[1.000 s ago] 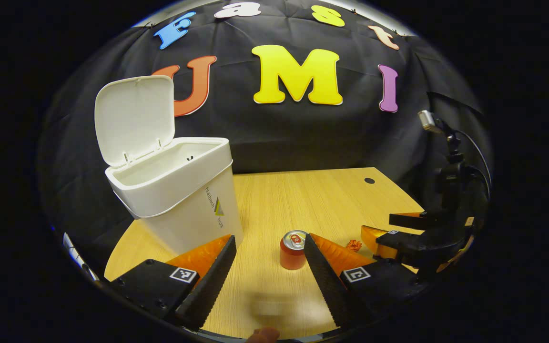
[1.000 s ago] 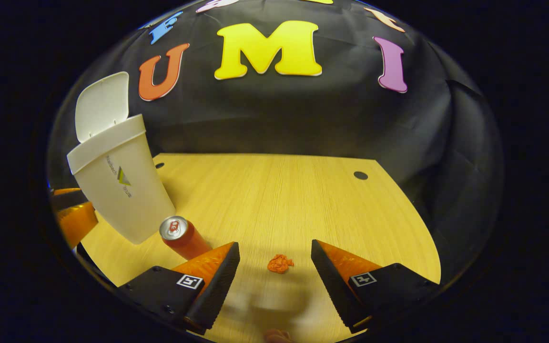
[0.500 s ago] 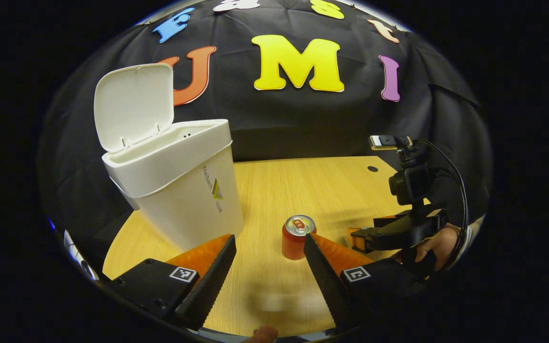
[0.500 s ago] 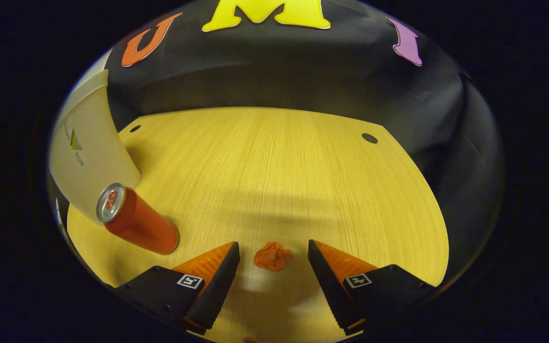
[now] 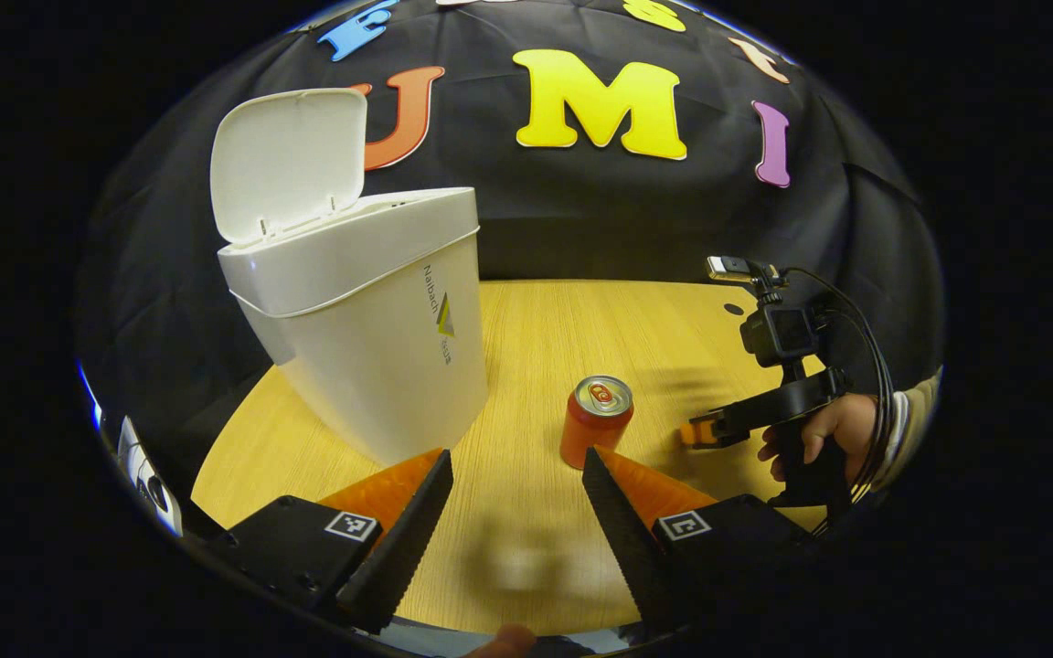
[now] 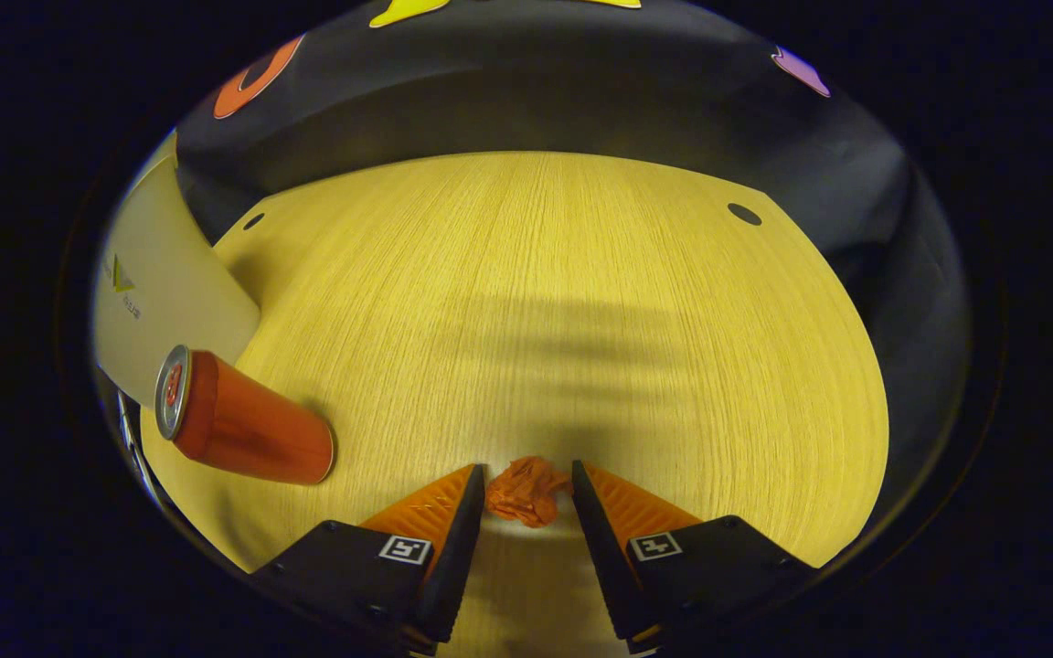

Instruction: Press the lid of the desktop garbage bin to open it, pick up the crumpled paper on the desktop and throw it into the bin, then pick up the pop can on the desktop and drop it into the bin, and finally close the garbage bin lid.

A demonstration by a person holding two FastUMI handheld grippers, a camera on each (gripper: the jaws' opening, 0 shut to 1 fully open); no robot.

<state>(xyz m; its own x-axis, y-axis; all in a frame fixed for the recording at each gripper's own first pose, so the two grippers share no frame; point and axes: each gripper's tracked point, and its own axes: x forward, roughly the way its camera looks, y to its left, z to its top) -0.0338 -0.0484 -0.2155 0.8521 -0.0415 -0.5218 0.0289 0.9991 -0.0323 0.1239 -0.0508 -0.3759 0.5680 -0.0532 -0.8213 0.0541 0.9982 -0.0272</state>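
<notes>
Desk holds one white plastic garbage bin (image 5: 371, 338) with its flip lid (image 5: 287, 163) standing open, one upright orange pop can (image 5: 596, 421) on the light wooden desktop (image 6: 545, 302) just right of the bin, and one orange crumpled paper ball (image 6: 526, 489). The right gripper (image 6: 526, 484) is low at the desktop, both fingers touching the paper ball and pinching it between the tips. The left gripper (image 5: 515, 475) hangs spread and empty, near the can, with bin and can between it and the booth wall; a hand (image 5: 824, 429) holds the right gripper well to the right.
</notes>
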